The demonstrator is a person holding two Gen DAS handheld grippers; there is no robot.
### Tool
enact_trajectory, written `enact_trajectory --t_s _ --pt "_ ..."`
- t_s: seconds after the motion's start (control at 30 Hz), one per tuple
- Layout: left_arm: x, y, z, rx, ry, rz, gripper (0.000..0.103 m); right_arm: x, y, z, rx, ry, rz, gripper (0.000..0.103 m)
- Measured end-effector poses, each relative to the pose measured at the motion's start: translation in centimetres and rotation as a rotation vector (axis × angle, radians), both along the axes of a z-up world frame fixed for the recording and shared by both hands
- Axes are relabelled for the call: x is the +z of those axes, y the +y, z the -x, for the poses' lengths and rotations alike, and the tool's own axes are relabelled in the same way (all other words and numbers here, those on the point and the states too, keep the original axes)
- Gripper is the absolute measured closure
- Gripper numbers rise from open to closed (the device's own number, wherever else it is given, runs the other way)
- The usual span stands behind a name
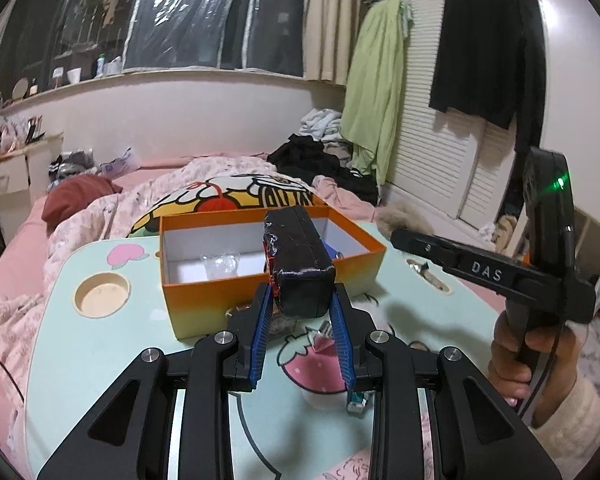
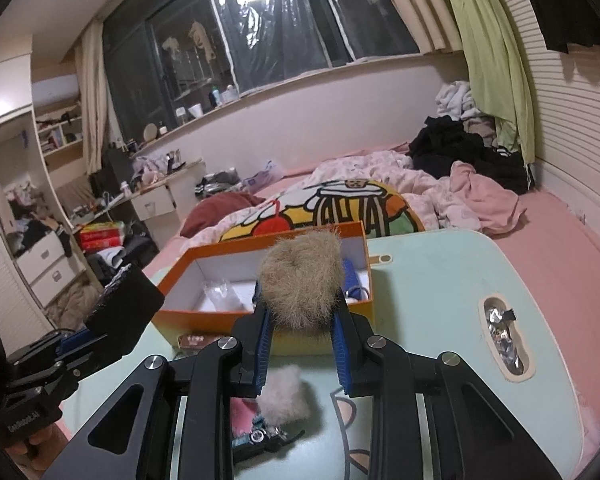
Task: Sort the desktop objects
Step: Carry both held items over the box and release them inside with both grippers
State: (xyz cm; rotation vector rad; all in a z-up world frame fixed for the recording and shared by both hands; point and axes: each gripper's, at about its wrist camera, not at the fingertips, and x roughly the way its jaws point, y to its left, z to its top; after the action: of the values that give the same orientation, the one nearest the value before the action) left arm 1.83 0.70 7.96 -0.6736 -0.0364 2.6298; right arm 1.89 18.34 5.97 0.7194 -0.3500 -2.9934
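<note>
My left gripper (image 1: 301, 300) is shut on a worn black box (image 1: 302, 268), held above the near wall of the orange cardboard box (image 1: 268, 286). That black box (image 2: 124, 304) also shows at the left of the right wrist view. My right gripper (image 2: 301, 310) is shut on a brown furry pompom (image 2: 302, 280), lifted in front of the orange box (image 2: 204, 316). The orange box holds a clear plastic piece (image 1: 222, 265) and a blue item (image 2: 351, 276). A person's hand (image 1: 516, 364) grips the right tool's handle.
The mint-green lap table (image 1: 100, 360) has a round cup hole (image 1: 100, 294) and a slot with foil scraps (image 2: 502, 336). A pale fluffy pompom (image 2: 284, 394) and a small keyring item (image 2: 260, 436) lie under my right gripper. A small brown packet (image 2: 194, 340) lies by the orange box. Bedding surrounds the table.
</note>
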Motion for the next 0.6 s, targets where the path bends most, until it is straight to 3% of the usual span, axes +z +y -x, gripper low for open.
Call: enact_trajectory --t_s 0.3,0.5,0.53,0.6 --pt "-0.2 0.6 0.7 0.007 -0.002 0.020 0.073 0.5 -0.2 1.2 0.018 -0.010 -0.012 0.077" --pt "1.2 0.8 6.3 0.084 -0.024 0.022 0.072 0.8 -1.5 6.2 0.022 -0.052 -0.057 0.076" --pt "1.2 0.7 7.7 0.098 -0.044 0.014 0.072 0.5 -1.9 7.4 0.015 -0.071 -0.081 0.074" --pt "0.3 0.3 10.3 0.114 -0.124 -0.020 0.068 -0.6 -2.3 9.3 -0.003 -0.137 -0.120 0.049"
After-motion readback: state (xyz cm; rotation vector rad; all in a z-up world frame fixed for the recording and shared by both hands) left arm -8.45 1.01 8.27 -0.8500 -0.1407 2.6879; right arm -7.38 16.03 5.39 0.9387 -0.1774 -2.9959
